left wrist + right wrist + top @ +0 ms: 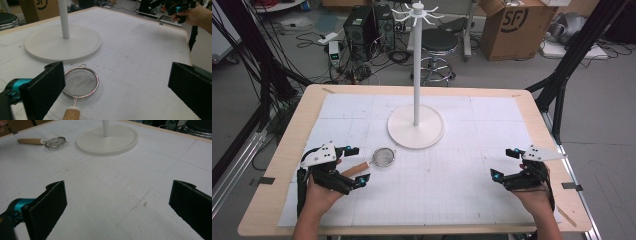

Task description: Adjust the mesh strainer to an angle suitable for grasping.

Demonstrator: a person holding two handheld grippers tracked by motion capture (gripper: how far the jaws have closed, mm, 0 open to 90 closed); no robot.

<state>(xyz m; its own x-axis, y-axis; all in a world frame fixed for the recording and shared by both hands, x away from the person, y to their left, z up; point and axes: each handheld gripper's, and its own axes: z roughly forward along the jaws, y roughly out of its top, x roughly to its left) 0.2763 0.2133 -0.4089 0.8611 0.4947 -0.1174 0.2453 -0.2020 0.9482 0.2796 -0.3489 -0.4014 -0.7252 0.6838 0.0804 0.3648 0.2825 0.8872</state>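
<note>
High view: nearest, a person's two hands hold tongs low over the white surface (452, 200), left tongs (354, 165) and right tongs (504, 162) both spread apart and empty. Nothing is picked up yet. A small wooden-handled strainer (379, 159) lies just beyond the left tongs; behind it stands a white hook stand (416, 75)

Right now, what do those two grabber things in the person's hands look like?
Each one is a black hand-held frame. The left gripper and the right gripper both carry a pale grey three-cornered plate on top and small teal-blue parts near the front. Their fingers are flat, black, rough-looking pads. The forearms are bare.
</note>
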